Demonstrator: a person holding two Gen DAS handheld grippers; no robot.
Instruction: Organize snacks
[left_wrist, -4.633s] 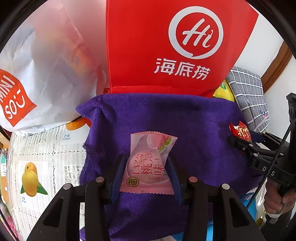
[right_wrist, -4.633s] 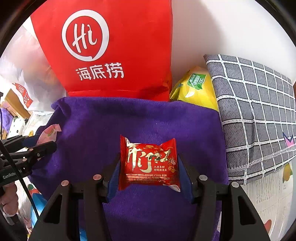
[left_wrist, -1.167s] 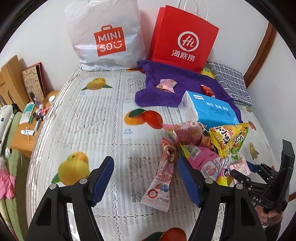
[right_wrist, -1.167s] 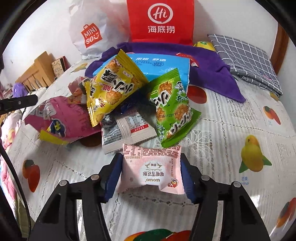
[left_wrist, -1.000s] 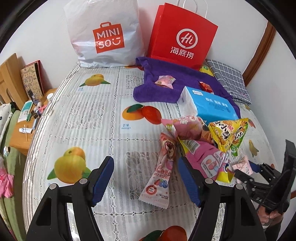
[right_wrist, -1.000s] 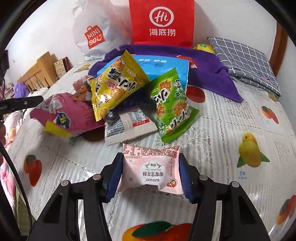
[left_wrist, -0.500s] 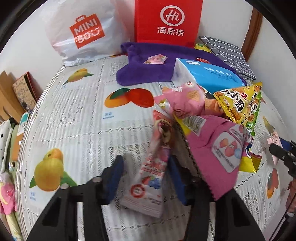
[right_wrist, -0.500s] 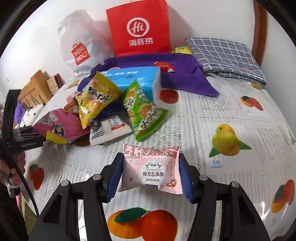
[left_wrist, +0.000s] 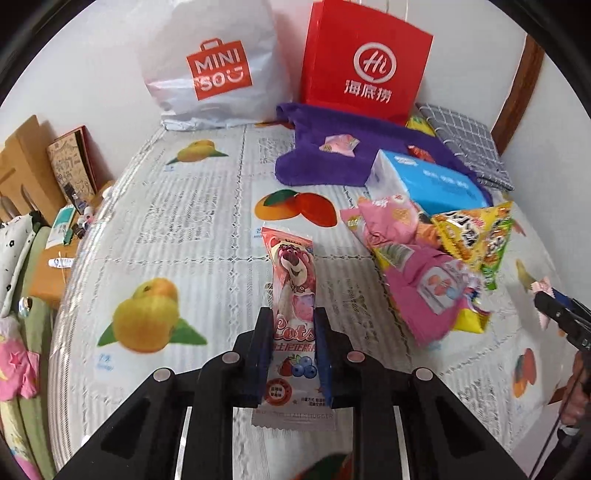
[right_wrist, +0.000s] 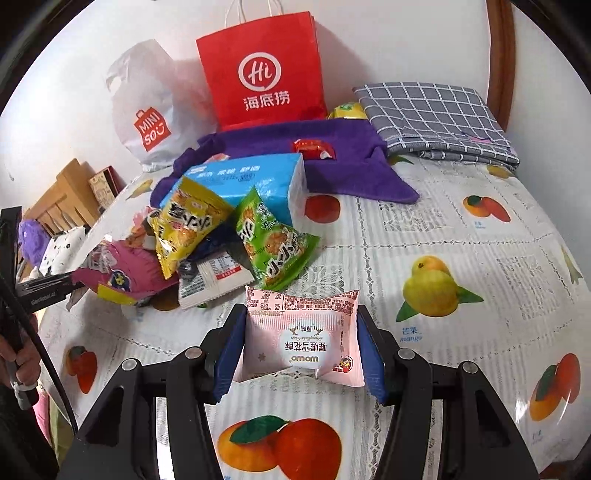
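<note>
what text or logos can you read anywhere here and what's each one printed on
"MINI SO": white plastic bag.
"Hi" with "海底捞": red paper bag.
"Lots", cut off by the fingers: long pink snack packet in the left gripper.
"omom", upside down: pale pink packet in the right gripper.
"mango" and "芒果": fruit-print cover.
Other snack packets and the blue tissue pack: print too small to read.

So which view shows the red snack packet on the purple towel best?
The right wrist view: the red snack packet lies in the open on the purple towel, its whole top visible. In the left wrist view the packet is only a sliver behind the blue tissue pack.
</note>
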